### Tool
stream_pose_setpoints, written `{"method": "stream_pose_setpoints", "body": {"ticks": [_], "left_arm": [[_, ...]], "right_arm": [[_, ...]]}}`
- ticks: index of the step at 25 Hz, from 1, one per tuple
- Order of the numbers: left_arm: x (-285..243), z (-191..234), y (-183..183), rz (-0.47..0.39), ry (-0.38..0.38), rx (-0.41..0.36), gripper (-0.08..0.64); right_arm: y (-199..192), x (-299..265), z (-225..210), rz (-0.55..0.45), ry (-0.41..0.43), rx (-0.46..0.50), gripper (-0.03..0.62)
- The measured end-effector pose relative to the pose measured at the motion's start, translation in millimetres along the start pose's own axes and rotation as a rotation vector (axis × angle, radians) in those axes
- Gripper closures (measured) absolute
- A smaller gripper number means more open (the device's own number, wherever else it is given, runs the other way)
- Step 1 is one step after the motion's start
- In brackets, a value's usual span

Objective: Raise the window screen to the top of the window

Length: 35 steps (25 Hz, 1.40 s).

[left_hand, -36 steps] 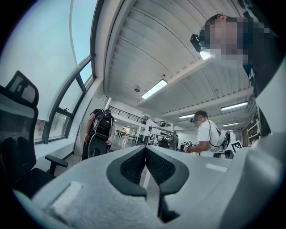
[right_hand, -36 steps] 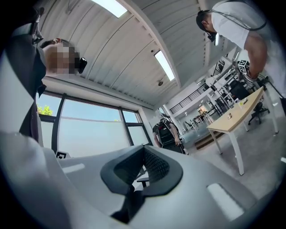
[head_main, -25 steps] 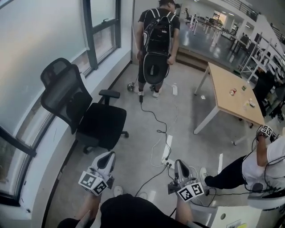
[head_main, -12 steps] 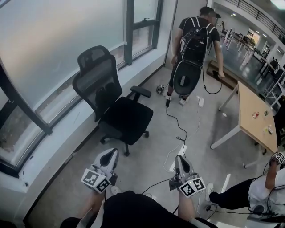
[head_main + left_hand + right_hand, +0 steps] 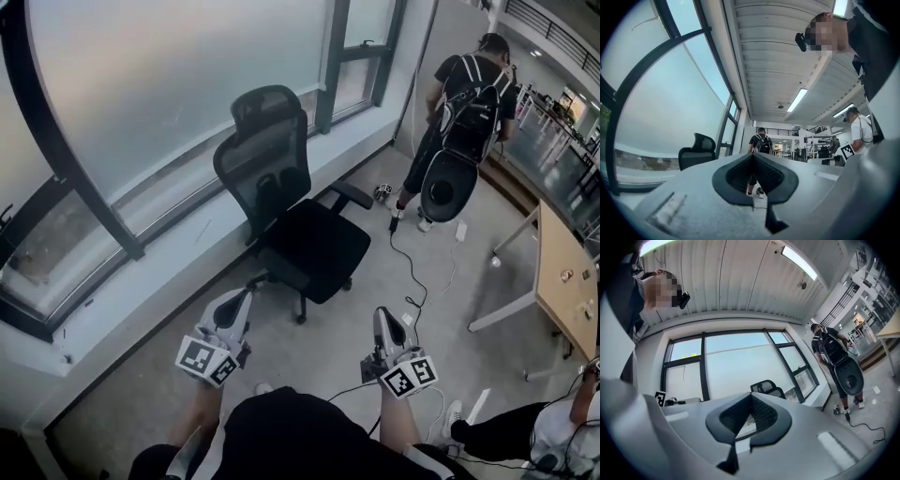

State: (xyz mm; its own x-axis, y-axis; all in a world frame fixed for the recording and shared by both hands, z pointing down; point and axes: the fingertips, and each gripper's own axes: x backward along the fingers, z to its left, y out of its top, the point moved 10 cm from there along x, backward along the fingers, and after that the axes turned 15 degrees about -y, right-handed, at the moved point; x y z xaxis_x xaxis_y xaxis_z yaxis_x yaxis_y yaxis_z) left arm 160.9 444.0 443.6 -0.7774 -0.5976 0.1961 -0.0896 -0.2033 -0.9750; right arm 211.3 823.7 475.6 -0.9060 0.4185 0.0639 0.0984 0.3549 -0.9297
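The left gripper (image 5: 239, 302), a pale grey 2-jaw tool with a black-and-white marker cube (image 5: 205, 361) at its rear, is held out low in front of the person's dark-clad torso (image 5: 281, 441) on the left forearm (image 5: 192, 427). It points forward and roughly level, and its black ribbed pads (image 5: 740, 176) are pressed together with nothing between them. The right gripper (image 5: 380, 319), of the same grey make with its own cube (image 5: 410, 375), is held alongside but well apart on the right forearm (image 5: 398, 427), pointing the same way, jaws likewise closed and empty.
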Motion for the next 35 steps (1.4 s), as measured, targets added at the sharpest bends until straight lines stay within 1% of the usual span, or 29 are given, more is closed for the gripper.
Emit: {"method": "stream_pose_setpoints", "body": {"ticks": [2,4,8,12,16,19,22,25,28,30,35], "left_arm": [[7.3,19.0,12.5,-0.013,0.018,-0.039,0.558],[22.3,33.2,23.7,-0.028,0.048,-0.062,0.558],[67.4,57.5,37.9,-0.055,0.144,-0.085,0.558],[119.9,75.0,46.7,-0.063,0.29,-0.111,0.558],[179.2,75.7,54.7,-0.064,0.446,-0.134,0.558],[221.6,72.7,53.4,-0.078,0.583,-0.126,0.558],[253.7,72.8,52.4,-0.097,0.712,-0.121,0.558],[273.7,81.2,54.3,-0.101,0.803,-0.144,0.558],[283.9,97.4,54.5,-0.103,0.869,-0.176,0.558],[284.8,105.3,61.5,-0.105,0.911,-0.192,0.558],[289.3,133.1,75.6,-0.122,1.023,-0.219,0.558]], "right_arm": [[-3.9,-30.5,24.9,0.004,0.046,0.013,0.589],[-10.5,-57.6,52.8,0.023,0.096,0.029,0.589],[-30.7,-107.6,113.2,0.079,0.221,0.067,0.589],[-54.7,-153.3,174.2,0.131,0.378,0.054,0.589],[-82.5,-182.9,231.2,0.219,0.539,0.029,0.589],[-105.2,-201.2,270.6,0.297,0.657,-0.004,0.589],[-126.7,-220.8,309.2,0.344,0.766,-0.007,0.589],[-145.0,-246.5,344.1,0.364,0.861,-0.01,0.589],[-158.2,-279.7,370.9,0.39,0.927,-0.077,0.588],[-163.4,-301.0,385.6,0.395,0.968,-0.106,0.588],[-177.0,-352.5,424.9,0.379,1.065,-0.088,0.588]]}}
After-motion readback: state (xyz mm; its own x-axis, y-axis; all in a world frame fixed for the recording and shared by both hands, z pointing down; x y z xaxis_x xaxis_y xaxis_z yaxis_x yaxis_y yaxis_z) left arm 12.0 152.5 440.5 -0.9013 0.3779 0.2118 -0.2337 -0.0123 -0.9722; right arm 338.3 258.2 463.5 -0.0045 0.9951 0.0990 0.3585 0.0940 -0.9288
